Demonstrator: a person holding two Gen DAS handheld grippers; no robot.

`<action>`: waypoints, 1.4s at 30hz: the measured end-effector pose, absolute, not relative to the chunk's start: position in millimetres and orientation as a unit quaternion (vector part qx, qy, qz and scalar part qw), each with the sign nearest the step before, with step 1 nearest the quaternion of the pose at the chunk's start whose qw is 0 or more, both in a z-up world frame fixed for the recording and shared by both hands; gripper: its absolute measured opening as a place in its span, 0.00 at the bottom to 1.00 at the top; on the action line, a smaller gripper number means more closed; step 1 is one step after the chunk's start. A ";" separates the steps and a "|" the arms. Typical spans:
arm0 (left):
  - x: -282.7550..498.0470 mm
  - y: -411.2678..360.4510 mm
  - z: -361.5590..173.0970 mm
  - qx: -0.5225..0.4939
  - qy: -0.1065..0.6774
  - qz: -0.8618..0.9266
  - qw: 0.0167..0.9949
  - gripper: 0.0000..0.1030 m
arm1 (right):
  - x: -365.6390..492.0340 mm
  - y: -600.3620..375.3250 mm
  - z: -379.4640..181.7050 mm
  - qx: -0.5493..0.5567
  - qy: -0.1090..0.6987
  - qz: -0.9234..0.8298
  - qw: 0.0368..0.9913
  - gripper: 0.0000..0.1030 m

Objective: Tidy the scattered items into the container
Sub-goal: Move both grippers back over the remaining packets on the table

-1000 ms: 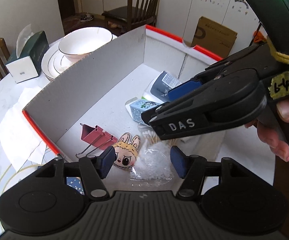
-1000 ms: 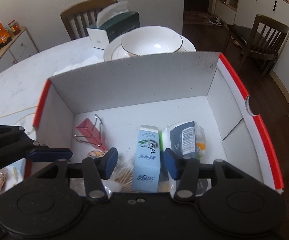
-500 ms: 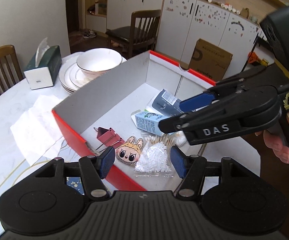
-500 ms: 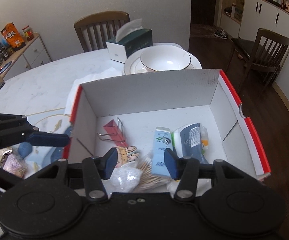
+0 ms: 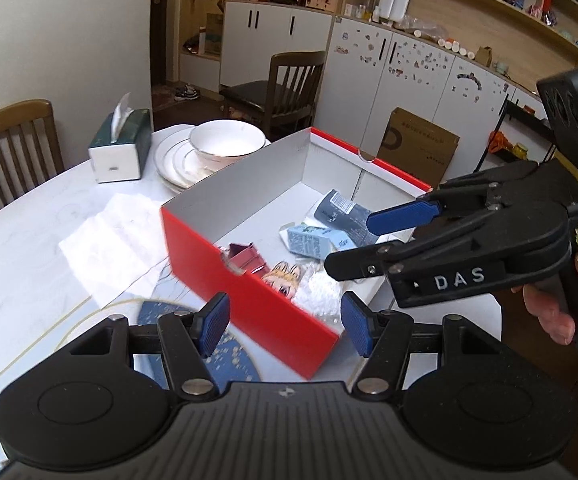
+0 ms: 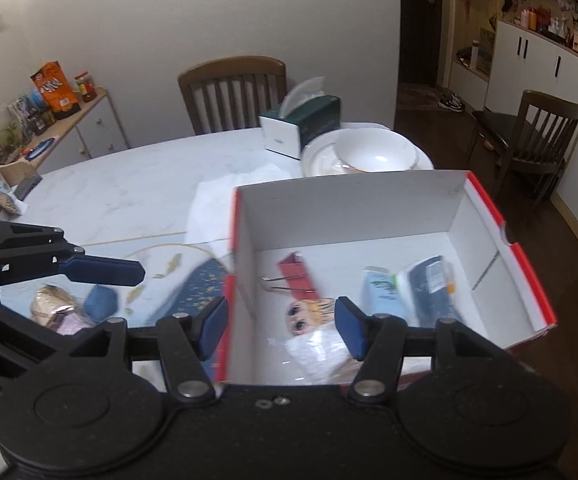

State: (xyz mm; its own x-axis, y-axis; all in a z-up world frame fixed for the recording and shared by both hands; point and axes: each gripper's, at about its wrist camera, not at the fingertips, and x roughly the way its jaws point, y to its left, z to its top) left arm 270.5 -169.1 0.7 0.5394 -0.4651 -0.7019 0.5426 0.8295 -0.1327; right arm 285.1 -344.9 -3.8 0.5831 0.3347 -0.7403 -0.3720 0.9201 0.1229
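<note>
A red box with white inside (image 5: 249, 284) (image 6: 461, 204) stands on the table. In it lie a red binder clip (image 5: 247, 258) (image 6: 295, 270), a cartoon doll charm (image 5: 285, 280) (image 6: 307, 314), a clear plastic bag (image 5: 321, 292) (image 6: 317, 350), a light blue carton (image 5: 313, 240) (image 6: 381, 292) and a dark blue packet (image 5: 337, 210) (image 6: 429, 284). My left gripper (image 5: 285, 326) is open and empty above the box's near wall. My right gripper (image 6: 281, 326) is open and empty above the box's left wall; it also shows in the left wrist view (image 5: 385, 240).
Outside the box to its left lie a shiny wrapped item (image 6: 55, 308) and a blue object (image 6: 99, 300) on a blue patterned mat (image 6: 197, 284). A tissue box (image 5: 119, 148), stacked plates with a bowl (image 5: 225, 146), white paper (image 5: 113, 232) and chairs (image 6: 233, 92) stand beyond.
Both grippers have pulled back and up away from the box, still open. The whole box and the items left of it have come into view.
</note>
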 end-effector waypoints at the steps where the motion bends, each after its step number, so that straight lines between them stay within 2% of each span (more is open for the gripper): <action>1: 266.7 -163.0 1.9 0.049 0.382 -0.287 0.877 0.58 | 280.9 -340.1 -3.0 -0.022 0.410 0.203 0.889 0.61; 5: 252.0 -136.7 7.6 0.052 0.371 -0.276 0.885 0.58 | 264.9 -318.4 -0.4 -0.024 0.406 0.216 0.888 0.63; 10: 236.6 -92.5 15.1 0.039 0.357 -0.255 0.898 0.67 | 246.0 -289.8 -0.4 -0.029 0.397 0.224 0.890 0.66; 15: 224.9 -51.3 16.6 0.031 0.355 -0.235 0.904 0.69 | 229.3 -260.9 -5.1 -0.029 0.396 0.230 0.888 0.72; 19: 216.5 -26.7 14.0 0.028 0.353 -0.223 0.908 0.77 | 218.1 -240.5 -8.0 -0.028 0.397 0.232 0.888 0.77; 26: 203.7 15.4 2.2 0.017 0.361 -0.211 0.908 0.83 | 203.1 -208.5 -16.1 -0.030 0.401 0.227 0.887 0.78; 33: 187.4 45.2 -17.7 0.024 0.370 -0.206 0.906 0.97 | 192.6 -184.3 -28.4 -0.028 0.412 0.216 0.885 0.78; 42: 163.7 79.5 -51.0 0.041 0.380 -0.210 0.900 0.98 | 189.4 -157.6 -44.2 -0.028 0.427 0.205 0.880 0.78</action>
